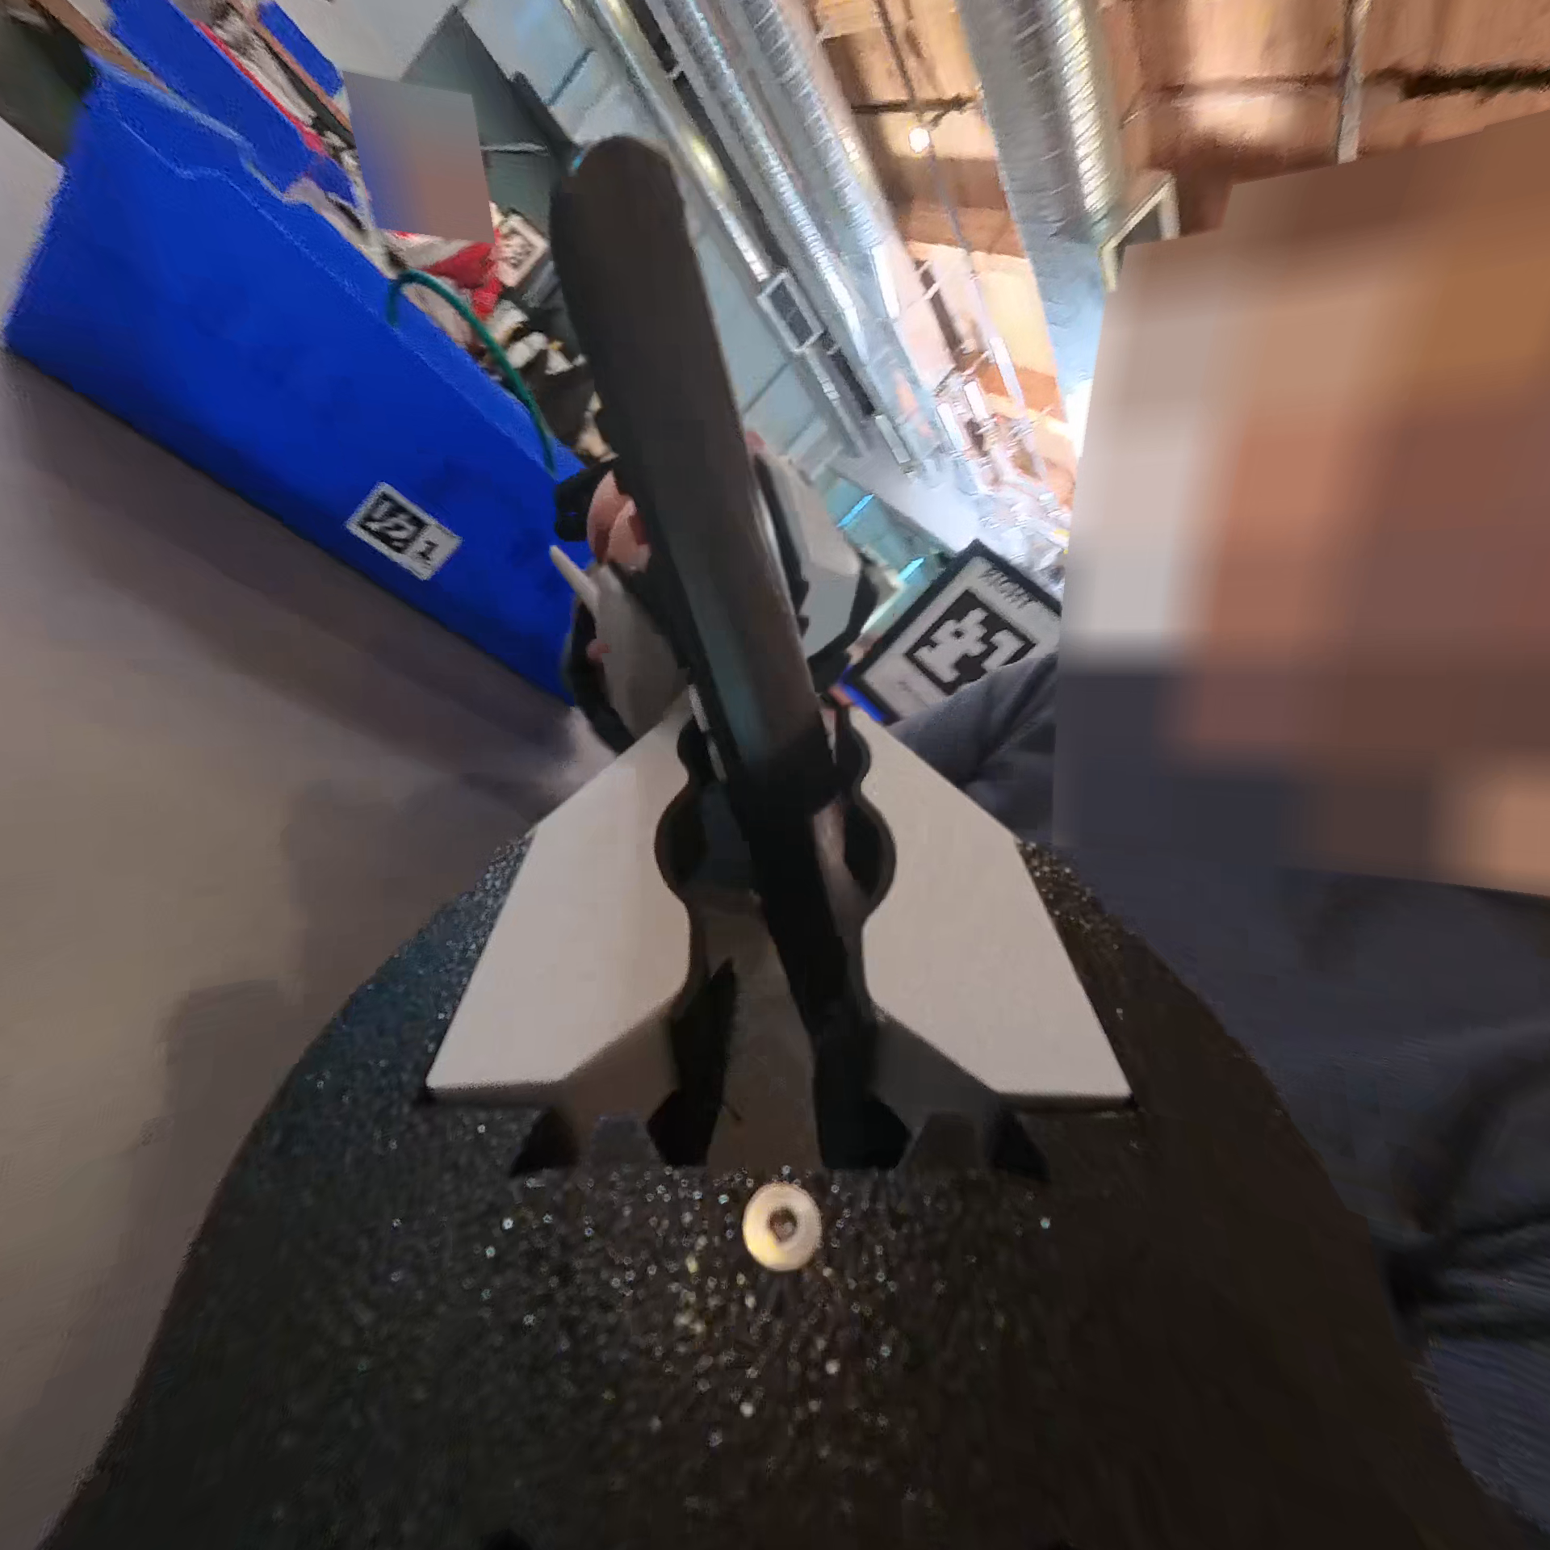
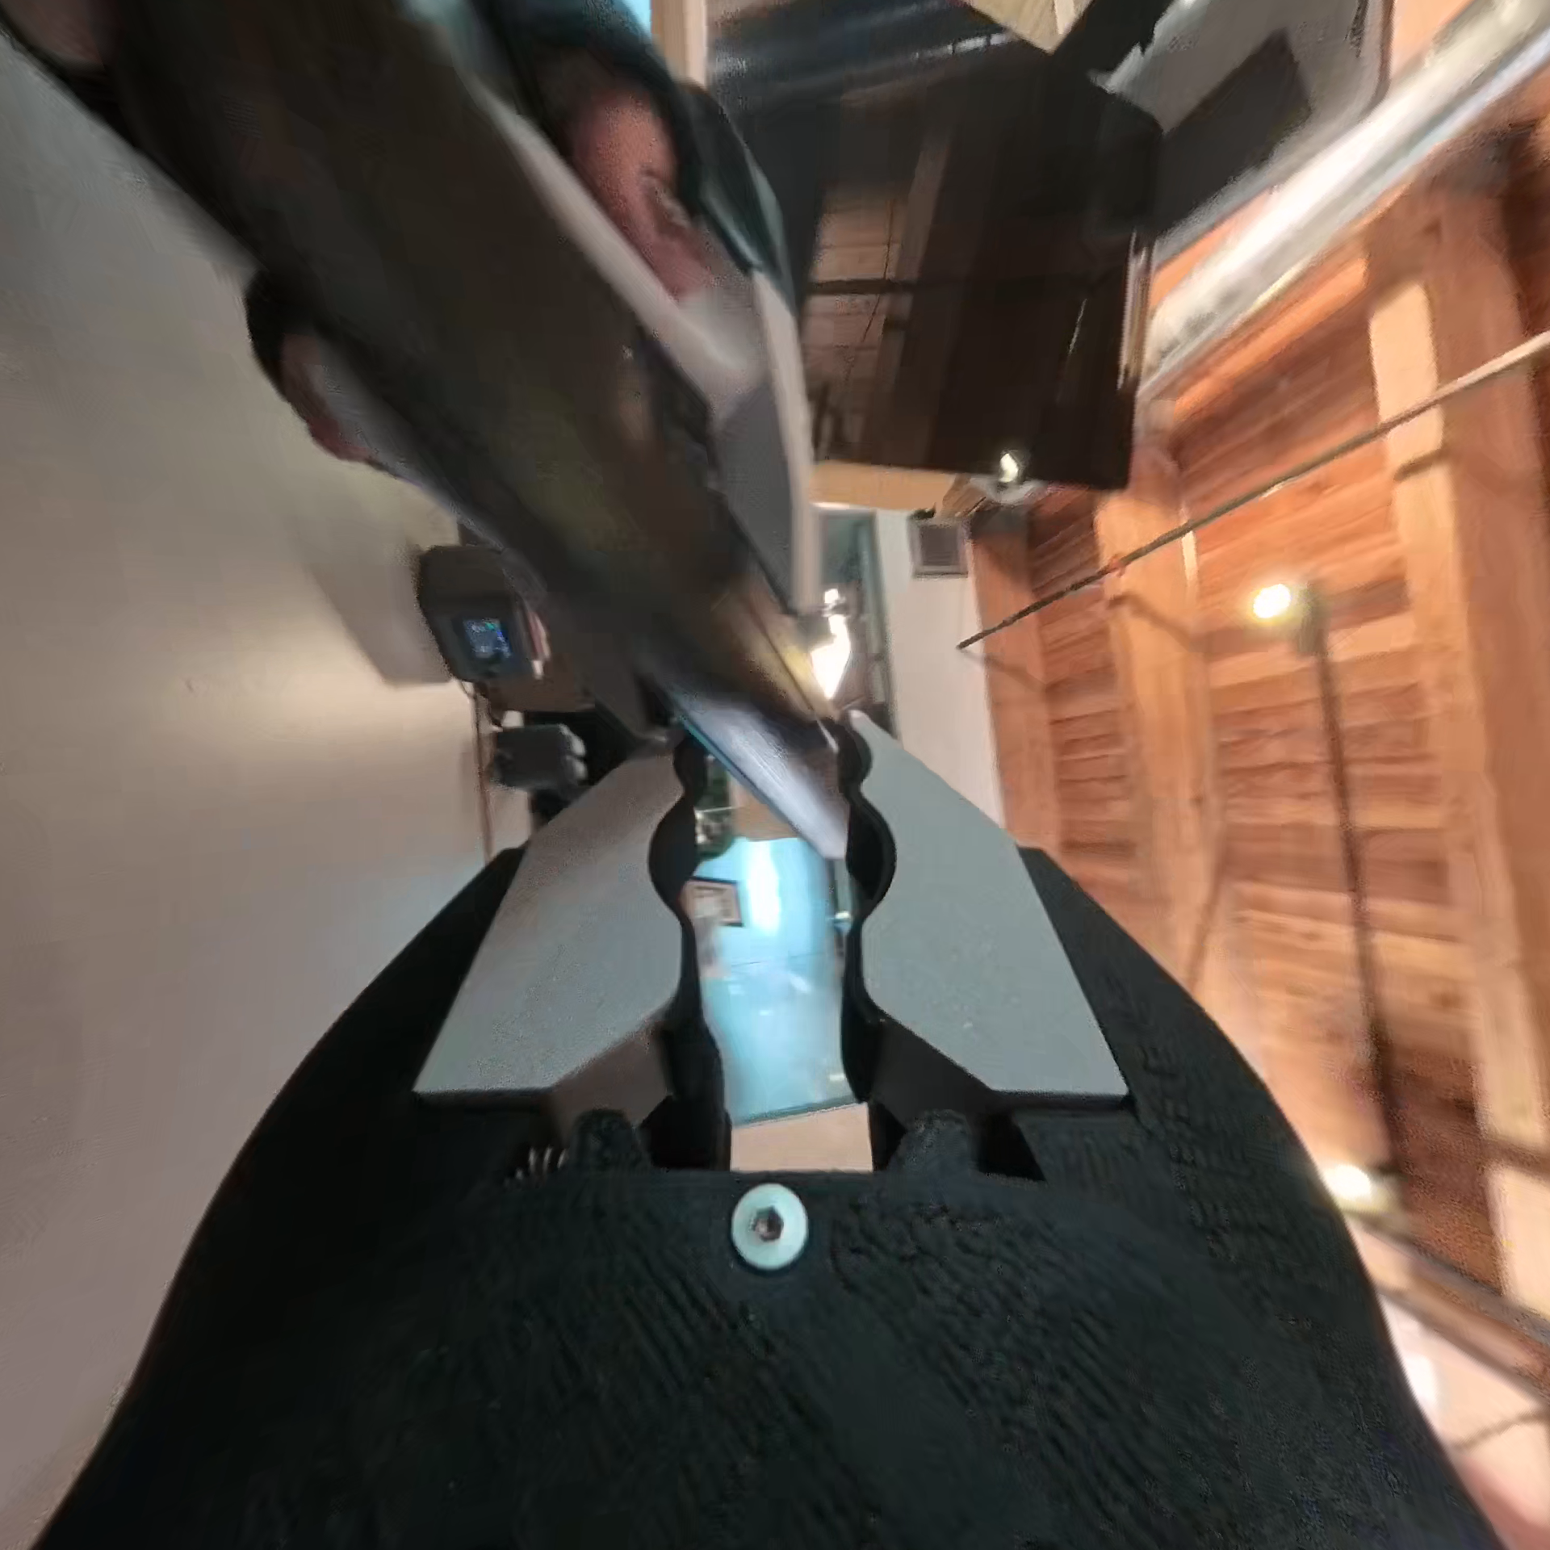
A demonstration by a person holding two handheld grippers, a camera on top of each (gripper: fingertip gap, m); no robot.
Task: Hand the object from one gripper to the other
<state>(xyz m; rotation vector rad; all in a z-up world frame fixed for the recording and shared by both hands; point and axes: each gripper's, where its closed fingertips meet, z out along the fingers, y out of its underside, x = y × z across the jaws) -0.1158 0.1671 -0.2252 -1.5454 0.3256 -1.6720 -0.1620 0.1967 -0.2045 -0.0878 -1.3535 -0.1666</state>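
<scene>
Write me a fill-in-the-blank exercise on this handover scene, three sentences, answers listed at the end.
1. In the left wrist view, the long black object is held in the jaws of the ____ gripper.
2. The bin on the grey table behind that object is ____ in colour.
3. In the right wrist view, one end of the object lies between the tips of the ____ gripper.

Missing words: left; blue; right
</scene>
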